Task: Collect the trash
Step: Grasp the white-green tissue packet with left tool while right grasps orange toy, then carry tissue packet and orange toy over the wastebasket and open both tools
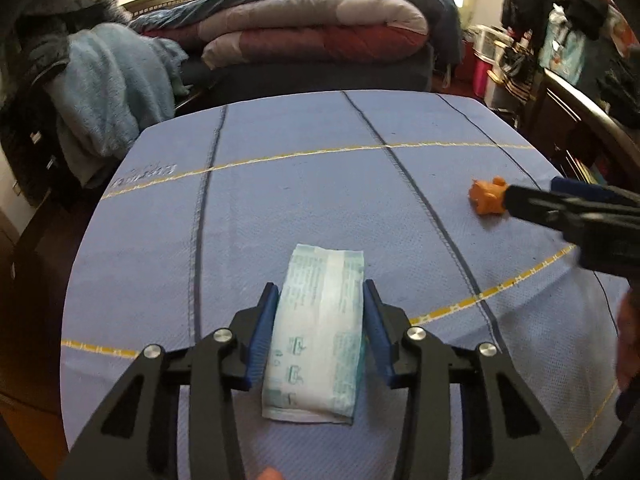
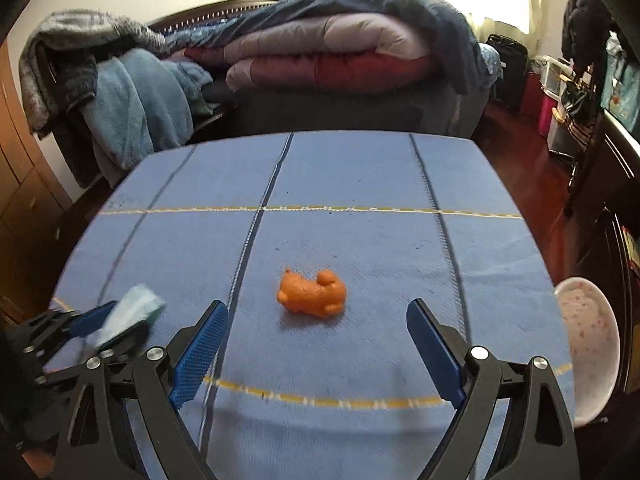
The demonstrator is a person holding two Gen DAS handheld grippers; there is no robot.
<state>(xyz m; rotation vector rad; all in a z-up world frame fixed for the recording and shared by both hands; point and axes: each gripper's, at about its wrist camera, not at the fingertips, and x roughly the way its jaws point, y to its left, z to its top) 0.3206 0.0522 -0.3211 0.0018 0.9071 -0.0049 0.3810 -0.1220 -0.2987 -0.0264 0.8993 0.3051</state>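
A white-and-teal soft wrapper packet (image 1: pixel 316 332) lies lengthwise on the blue tablecloth (image 1: pixel 304 200). My left gripper (image 1: pixel 320 284) is shut on it, one blue pad against each long side. In the right wrist view the same packet (image 2: pixel 136 308) sits between that gripper's fingers at the lower left. A small orange animal-shaped toy (image 2: pixel 312 290) lies on the cloth just past the tips of my right gripper (image 2: pixel 318 303), which stands wide open and holds nothing. In the left wrist view the right gripper (image 1: pixel 516 200) reaches in from the right, its tips beside the orange toy (image 1: pixel 486 198).
A white bowl with pink specks (image 2: pixel 588 344) sits at the table's right edge. Behind the table stands a bed with folded quilts (image 2: pixel 328 56), and a blue towel (image 2: pixel 136 112) hangs over furniture at the left. Dark cluttered furniture (image 2: pixel 600 128) lines the right side.
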